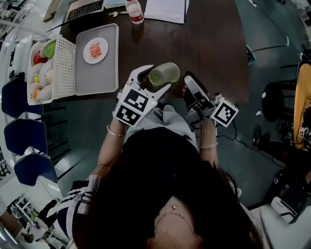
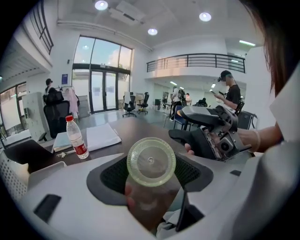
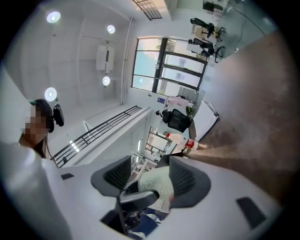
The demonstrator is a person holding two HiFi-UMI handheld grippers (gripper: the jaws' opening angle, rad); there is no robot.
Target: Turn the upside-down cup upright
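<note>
My left gripper (image 1: 153,81) has the cup (image 1: 165,74) clamped between its fingers (image 2: 117,176), off to the right of the grey tray (image 1: 108,73), just past the tray's near right corner and over the near edge of the dark surface (image 1: 204,44). The cup is translucent green and lies roughly on its side in the air, touching nothing but the pads. In the left gripper view its round ridged base faces away from me, and the body runs back down between the two dark pads, which press on its sides.

My right gripper (image 1: 189,81) sits further right of the tray, just beyond the cup and close to it, pointing across toward it. Its fingers (image 3: 115,173) stand apart. The right gripper view shows only background in the gap — a white dotted panel and a dark shape I cannot identify — and neither pad presses on anything.

On the tray rests a white plate (image 1: 86,54) with red food (image 1: 95,49). Against the tray's left side stands a white perforated panel (image 1: 64,68), and left of that a white box (image 1: 29,73) with fruit in its compartments. Beyond the tray's far edge I see a laptop (image 1: 85,8), a water bottle (image 1: 135,11) with a red label, and white papers (image 1: 166,9).
</note>
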